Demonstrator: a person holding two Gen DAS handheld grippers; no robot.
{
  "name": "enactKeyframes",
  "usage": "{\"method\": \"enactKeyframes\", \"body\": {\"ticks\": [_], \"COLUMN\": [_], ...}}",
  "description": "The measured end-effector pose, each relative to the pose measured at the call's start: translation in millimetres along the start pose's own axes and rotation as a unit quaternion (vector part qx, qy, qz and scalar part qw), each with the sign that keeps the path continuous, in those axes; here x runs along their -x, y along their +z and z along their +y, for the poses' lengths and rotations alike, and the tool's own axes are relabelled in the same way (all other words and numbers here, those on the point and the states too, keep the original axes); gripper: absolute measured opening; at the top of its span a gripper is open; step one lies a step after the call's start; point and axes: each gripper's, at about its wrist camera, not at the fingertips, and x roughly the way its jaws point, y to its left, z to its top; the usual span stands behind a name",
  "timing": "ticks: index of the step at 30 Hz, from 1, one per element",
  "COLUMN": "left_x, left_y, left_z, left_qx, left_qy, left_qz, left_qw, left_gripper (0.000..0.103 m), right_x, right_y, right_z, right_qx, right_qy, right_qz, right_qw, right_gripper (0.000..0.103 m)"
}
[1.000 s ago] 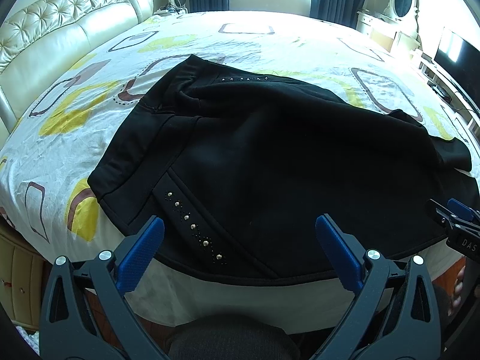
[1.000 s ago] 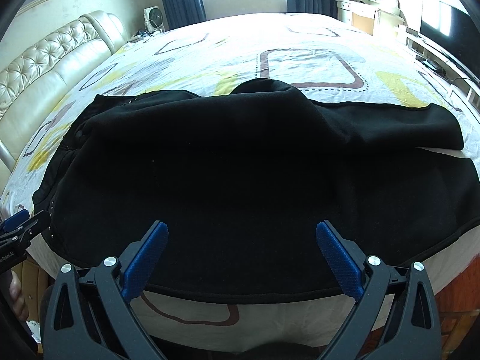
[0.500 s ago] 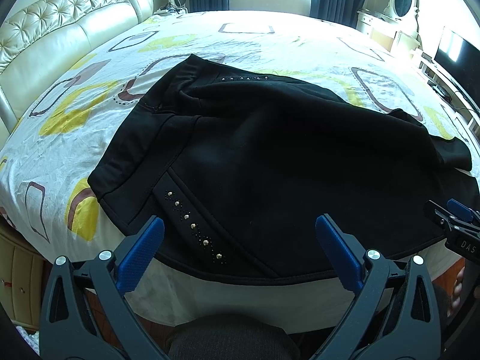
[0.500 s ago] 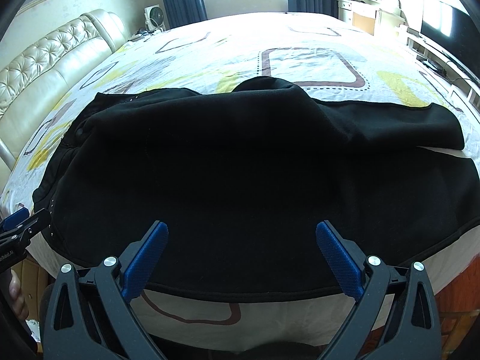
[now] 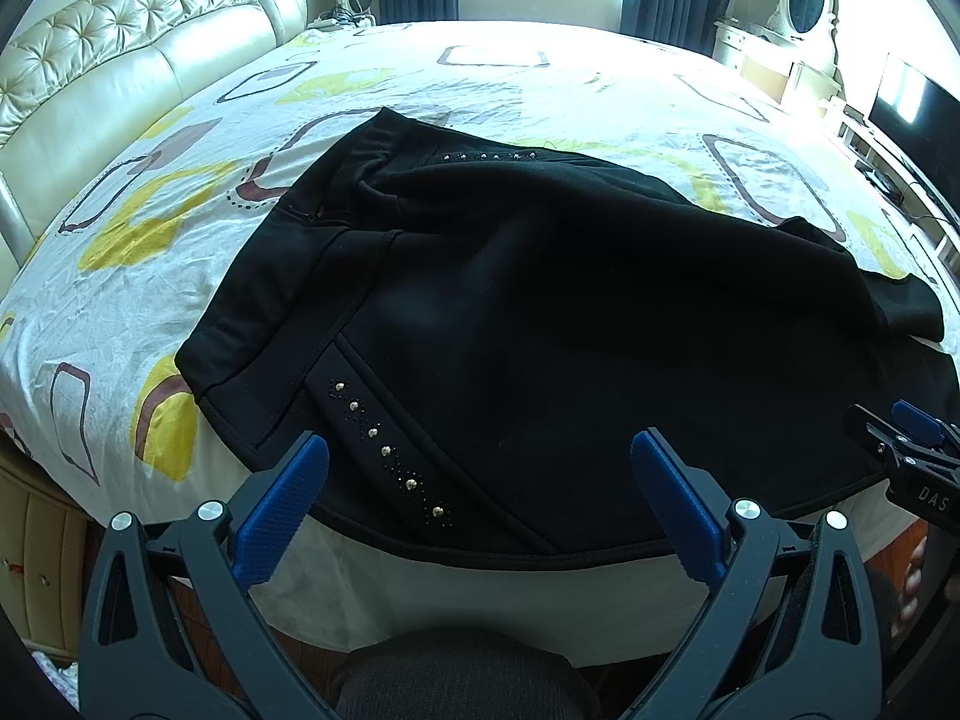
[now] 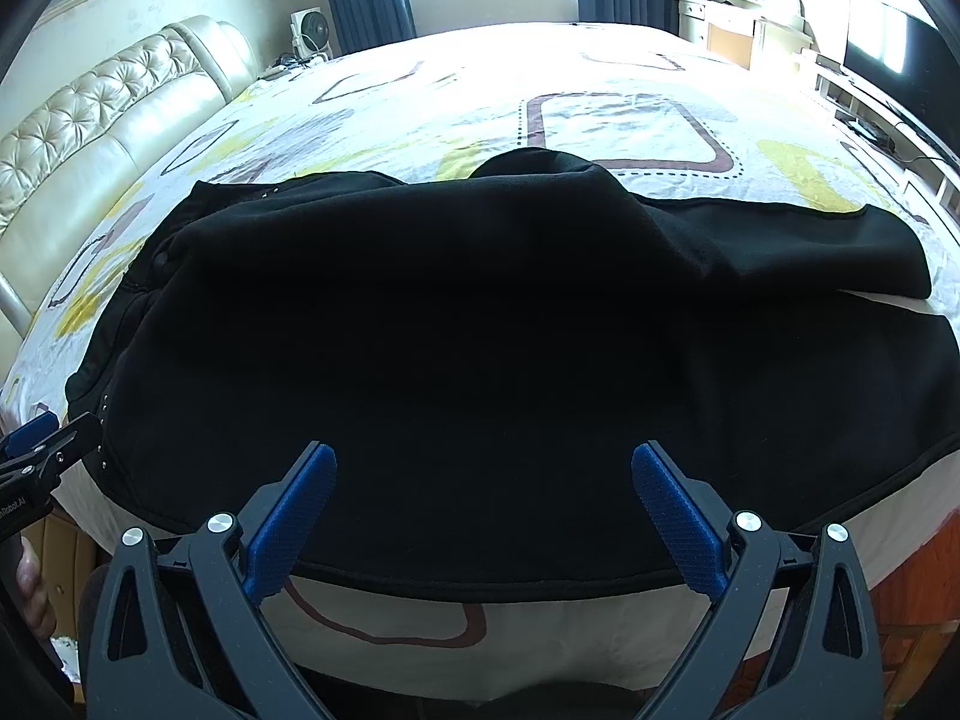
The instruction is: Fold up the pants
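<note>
Black pants [image 5: 540, 324] spread mid-frame on patterned bed [image 5: 180, 192]; left gripper [image 5: 480, 480] spread wide, empty; right gripper [image 6: 483, 492] likewise spread, low in frame.

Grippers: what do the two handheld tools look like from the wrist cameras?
Both match: the left gripper and right gripper have dark grey, cut-out plastic arms with silver pivot screws and textured blue fingers. The right one's body carries white lettering "DAS". No cables or sleeves visible.

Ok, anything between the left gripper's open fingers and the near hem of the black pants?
Nothing: the left gripper hangs open just short of the pants, with only the hem and bare bed sheet below, per the left wrist view.
</note>
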Motion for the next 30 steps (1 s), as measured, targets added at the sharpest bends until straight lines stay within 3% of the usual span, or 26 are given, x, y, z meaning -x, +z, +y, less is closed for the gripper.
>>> {"method": "enactKeyframes", "body": {"ticks": [20, 24, 27, 30], "left_x": [-0.8, 0.2, -2.8, -17.9], "left_y": [1.0, 17.9, 45.2, 81.2], "left_z": [1.0, 16.0, 42.2, 72.9], "left_qx": [0.0, 0.022, 0.058, 0.073], "left_qy": [-0.005, -0.063, -0.135, -0.167], "left_qz": [0.009, 0.031, 0.05, 0.058], "left_qw": [0.9999, 0.9973, 0.9879, 0.9816], "left_gripper": [0.101, 0.101, 0.101, 0.101], "right_x": [0.8, 8.8, 18.4, 23.3], "right_y": [0.7, 13.8, 31.8, 52.8], "right_z": [4.0, 0.0, -2.0, -5.7], "right_qx": [0.002, -0.002, 0.01, 0.031], "right_qy": [0.01, 0.035, 0.063, 0.097], "right_qz": [0.005, 0.0, -0.013, -0.032], "right_qw": [1.0, 0.999, 0.998, 0.994], "right_gripper": [0.099, 0.099, 0.099, 0.099]}}
